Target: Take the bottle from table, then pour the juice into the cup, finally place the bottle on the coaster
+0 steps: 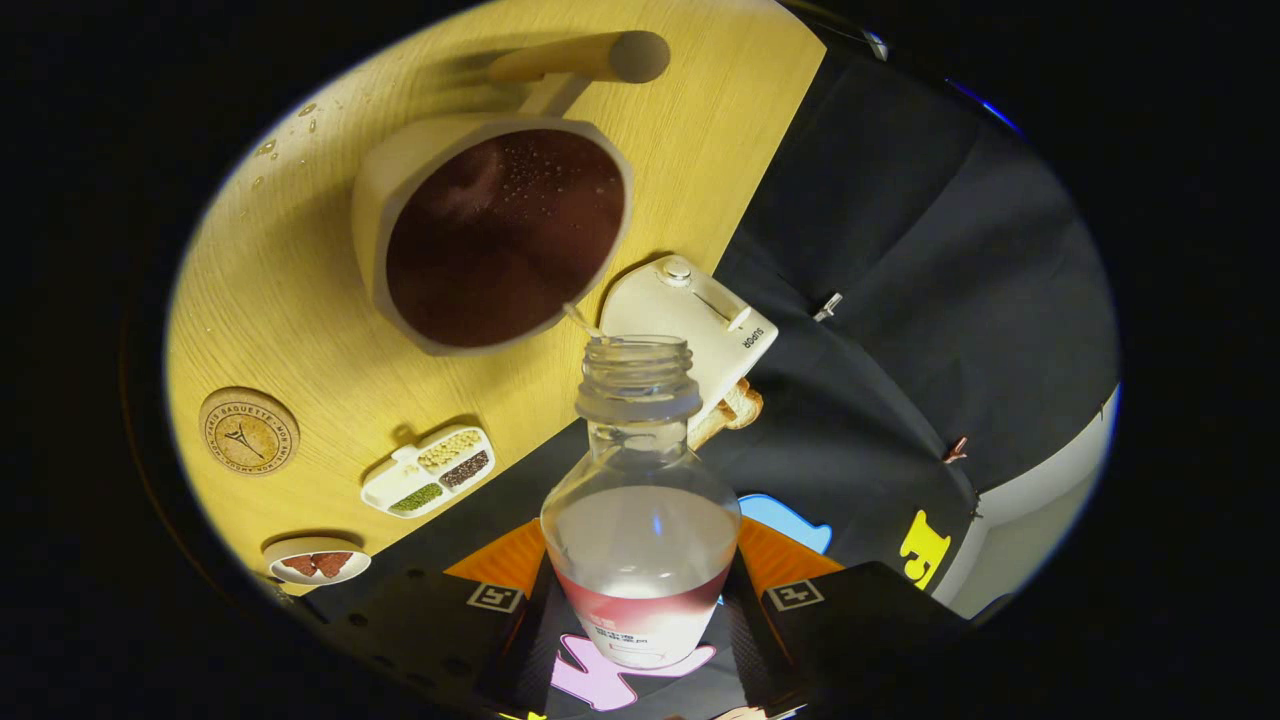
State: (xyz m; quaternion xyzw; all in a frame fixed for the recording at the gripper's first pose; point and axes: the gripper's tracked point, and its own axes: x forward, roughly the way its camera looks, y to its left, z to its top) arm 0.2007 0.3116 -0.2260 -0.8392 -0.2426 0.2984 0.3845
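Juice bottle (640,520) sits clamped between the fingers (640,620), its long axis running straight ahead from them, open mouth pointing toward the cup (495,235) on the table (290,300). Cup is already full of dark juice. Cork coaster (249,431) lies well apart, to the side of the cup.

The tool (640,610) is rolled hard to one side, so the scene ahead of it sits steeply tilted. Its 2 fingers (440,620) stand one on each side of the bottle (640,520), closed in against its lower body and pressing on it from both flanks. The bottle is clamped between them, its open neck reaching out forward past the fingertips. Each finger carries 1 square marker near its tip.
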